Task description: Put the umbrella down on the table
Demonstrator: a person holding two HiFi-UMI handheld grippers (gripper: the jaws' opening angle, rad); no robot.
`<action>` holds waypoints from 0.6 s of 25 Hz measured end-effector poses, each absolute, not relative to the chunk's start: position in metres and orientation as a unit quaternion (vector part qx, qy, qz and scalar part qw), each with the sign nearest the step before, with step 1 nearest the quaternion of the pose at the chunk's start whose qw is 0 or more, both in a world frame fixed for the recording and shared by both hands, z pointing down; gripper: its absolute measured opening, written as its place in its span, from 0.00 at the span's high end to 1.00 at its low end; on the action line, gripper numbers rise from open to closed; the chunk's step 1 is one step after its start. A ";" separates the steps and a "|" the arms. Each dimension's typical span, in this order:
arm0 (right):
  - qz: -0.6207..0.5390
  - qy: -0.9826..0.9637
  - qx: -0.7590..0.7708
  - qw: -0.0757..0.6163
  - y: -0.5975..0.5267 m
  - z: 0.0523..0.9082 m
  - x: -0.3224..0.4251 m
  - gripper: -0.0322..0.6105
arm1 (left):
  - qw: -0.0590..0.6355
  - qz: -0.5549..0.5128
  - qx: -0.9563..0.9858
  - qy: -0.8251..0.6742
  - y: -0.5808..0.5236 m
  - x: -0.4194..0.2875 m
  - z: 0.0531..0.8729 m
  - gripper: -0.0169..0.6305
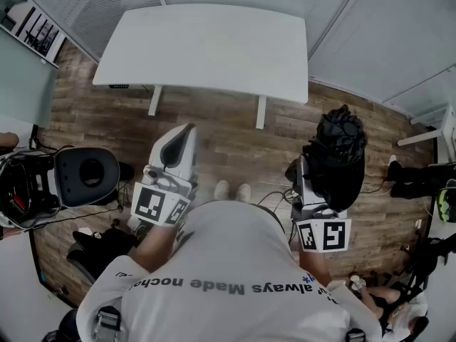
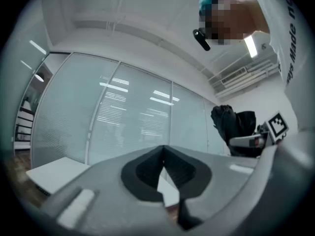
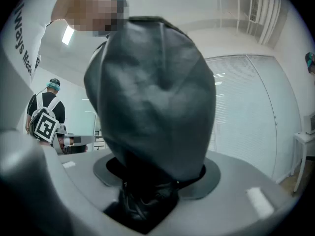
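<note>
A black folded umbrella (image 1: 336,155) stands upright in my right gripper (image 1: 308,185), which is shut on its lower end at the right of the head view. In the right gripper view the umbrella (image 3: 152,97) fills the middle, and its bunched fabric is pinched between the jaws of the right gripper (image 3: 150,183). My left gripper (image 1: 184,135) is held out left of centre, with nothing in it. Its pads meet at the tips in the left gripper view, so the left gripper (image 2: 163,154) is shut. The white table (image 1: 206,48) stands ahead, bare on top.
Wooden floor lies between me and the table. A black round seat (image 1: 87,176) and gear with cables sit at the left. Dark bags (image 1: 417,177) and a white stand (image 1: 434,134) are at the right. Glass walls with blinds surround the room.
</note>
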State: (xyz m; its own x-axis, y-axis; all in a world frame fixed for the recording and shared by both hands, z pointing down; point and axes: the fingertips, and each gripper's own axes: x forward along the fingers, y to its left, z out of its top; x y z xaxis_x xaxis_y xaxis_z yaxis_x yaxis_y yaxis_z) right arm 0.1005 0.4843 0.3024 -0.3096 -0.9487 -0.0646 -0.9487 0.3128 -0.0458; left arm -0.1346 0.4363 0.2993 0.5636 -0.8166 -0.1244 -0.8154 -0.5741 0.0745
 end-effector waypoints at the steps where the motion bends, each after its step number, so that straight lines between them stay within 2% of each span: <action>1: 0.001 0.809 -0.586 0.039 0.482 0.302 0.098 0.55 | 0.004 -0.073 0.885 -0.460 0.434 -0.135 0.299 0.97; 15: -0.008 0.808 -0.586 0.057 0.450 0.300 0.051 0.55 | 0.012 -0.079 0.889 -0.451 0.401 -0.182 0.303 0.97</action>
State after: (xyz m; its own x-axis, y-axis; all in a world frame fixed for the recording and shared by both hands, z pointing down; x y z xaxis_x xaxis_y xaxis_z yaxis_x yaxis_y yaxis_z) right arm 0.0511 0.4503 0.2997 -0.3058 -0.9485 -0.0826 -0.9467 0.3121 -0.0796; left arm -0.1825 0.4013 0.3032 0.5802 -0.8042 -0.1290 -0.8003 -0.5923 0.0934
